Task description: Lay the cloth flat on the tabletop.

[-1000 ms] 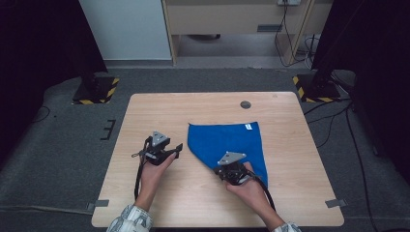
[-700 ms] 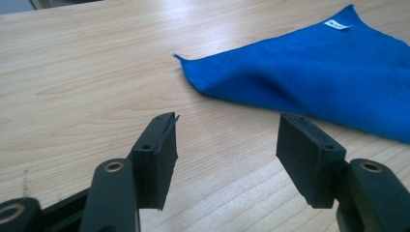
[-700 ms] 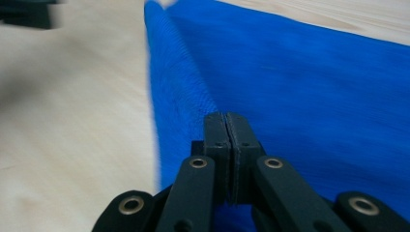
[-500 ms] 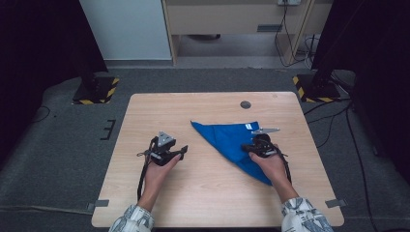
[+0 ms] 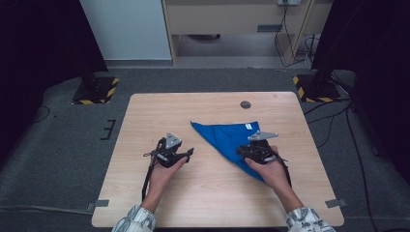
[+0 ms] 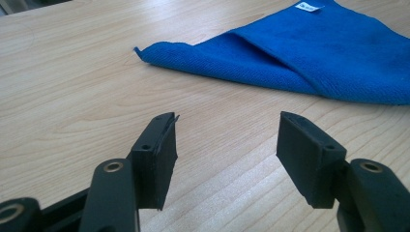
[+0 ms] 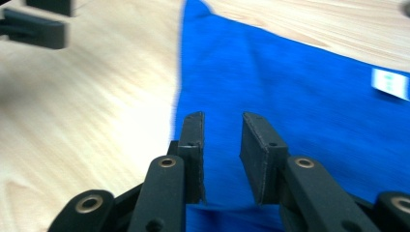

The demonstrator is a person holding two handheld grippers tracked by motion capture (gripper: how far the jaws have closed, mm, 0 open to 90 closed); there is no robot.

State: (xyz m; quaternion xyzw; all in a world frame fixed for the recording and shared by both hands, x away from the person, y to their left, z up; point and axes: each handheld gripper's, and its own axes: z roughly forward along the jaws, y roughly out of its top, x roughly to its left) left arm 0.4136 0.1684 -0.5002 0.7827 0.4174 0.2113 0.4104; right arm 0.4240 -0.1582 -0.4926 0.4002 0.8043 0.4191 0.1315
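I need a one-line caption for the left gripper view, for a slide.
Open left gripper hovering over the wooden table, facing a folded blue cloth with a white tag.

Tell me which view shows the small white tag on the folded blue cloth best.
The right gripper view: the small white tag sits large on the folded blue microfibre cloth, though blurred and cut by the frame edge. The left gripper view shows it small at the cloth's far edge; the high view shows it as a pale speck.
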